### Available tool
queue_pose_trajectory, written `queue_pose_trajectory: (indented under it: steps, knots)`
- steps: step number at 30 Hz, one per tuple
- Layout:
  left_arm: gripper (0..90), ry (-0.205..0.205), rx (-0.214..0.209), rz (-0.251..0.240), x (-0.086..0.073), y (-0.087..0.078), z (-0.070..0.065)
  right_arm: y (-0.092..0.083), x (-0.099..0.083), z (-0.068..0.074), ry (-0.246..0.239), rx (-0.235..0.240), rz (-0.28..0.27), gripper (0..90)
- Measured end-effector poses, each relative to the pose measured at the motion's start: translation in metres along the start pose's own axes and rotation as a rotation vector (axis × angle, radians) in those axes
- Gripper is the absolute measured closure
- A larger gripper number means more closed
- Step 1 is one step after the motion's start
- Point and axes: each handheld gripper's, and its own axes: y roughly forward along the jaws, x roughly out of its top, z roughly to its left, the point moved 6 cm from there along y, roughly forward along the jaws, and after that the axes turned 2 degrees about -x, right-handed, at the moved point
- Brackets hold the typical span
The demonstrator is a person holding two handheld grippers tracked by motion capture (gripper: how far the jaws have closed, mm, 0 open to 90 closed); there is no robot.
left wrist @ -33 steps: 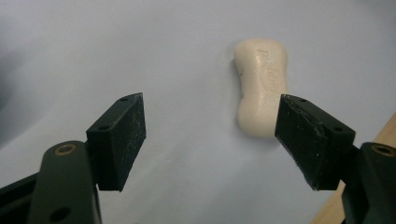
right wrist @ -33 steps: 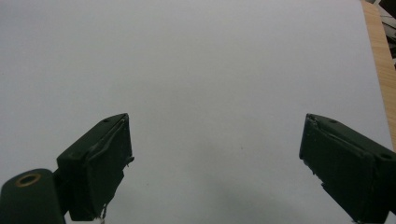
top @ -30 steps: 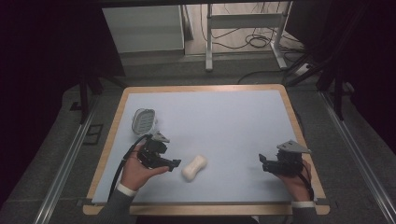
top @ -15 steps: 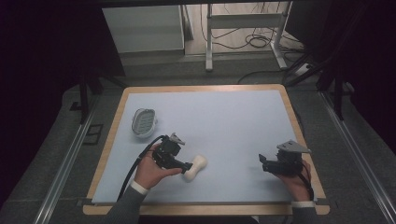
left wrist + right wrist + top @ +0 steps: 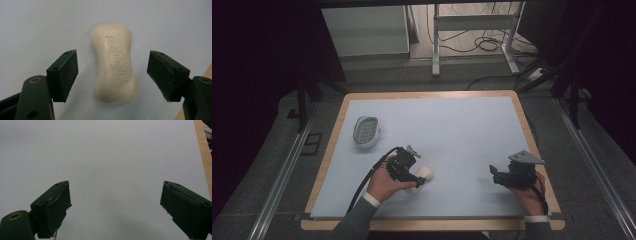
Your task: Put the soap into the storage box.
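A cream bar of soap [image 5: 115,63] with a stamped brand mark lies flat on the pale blue mat. My left gripper [image 5: 112,75] is open right above it, one jaw on each side of the bar, not touching it. In the high view the soap [image 5: 424,174] peeks out just right of the left gripper [image 5: 412,175], front-centre of the mat. A grey oval soap dish [image 5: 365,131] stands at the mat's left, behind the left hand. My right gripper [image 5: 115,207] is open over bare mat, and it rests at the front right [image 5: 497,176] in the high view.
The blue mat [image 5: 452,125] covers a wooden-edged table [image 5: 532,130]. A wood strip [image 5: 203,150] runs along the right of the right gripper view. Metal rails [image 5: 282,170] flank the table. A frame with cables [image 5: 477,45] stands on the floor beyond.
My left gripper has moved right and forward from beside the soap dish and now straddles the soap. The right gripper has stayed still.
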Motion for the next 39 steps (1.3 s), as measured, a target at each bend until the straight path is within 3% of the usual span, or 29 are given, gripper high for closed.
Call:
queue_pose_trajectory:
  steps: [10,19,27,39]
  knots:
    - [28.2,0.003,0.002,0.055,0.002,0.022,0.000,0.001,-0.001,0.000,-0.004,-0.004,0.004,9.3]
    - [32.6,-0.007,0.036,0.077,-0.001,0.035,0.003,0.001,-0.001,0.000,-0.006,-0.003,0.000,9.3]
    - [47.1,0.014,0.059,0.079,-0.001,0.034,-0.001,0.001,-0.001,0.000,-0.008,-0.008,0.000,9.3]
    - [49.1,0.029,0.032,0.074,-0.002,0.028,0.001,0.000,-0.001,-0.004,-0.001,-0.019,-0.005,9.3]
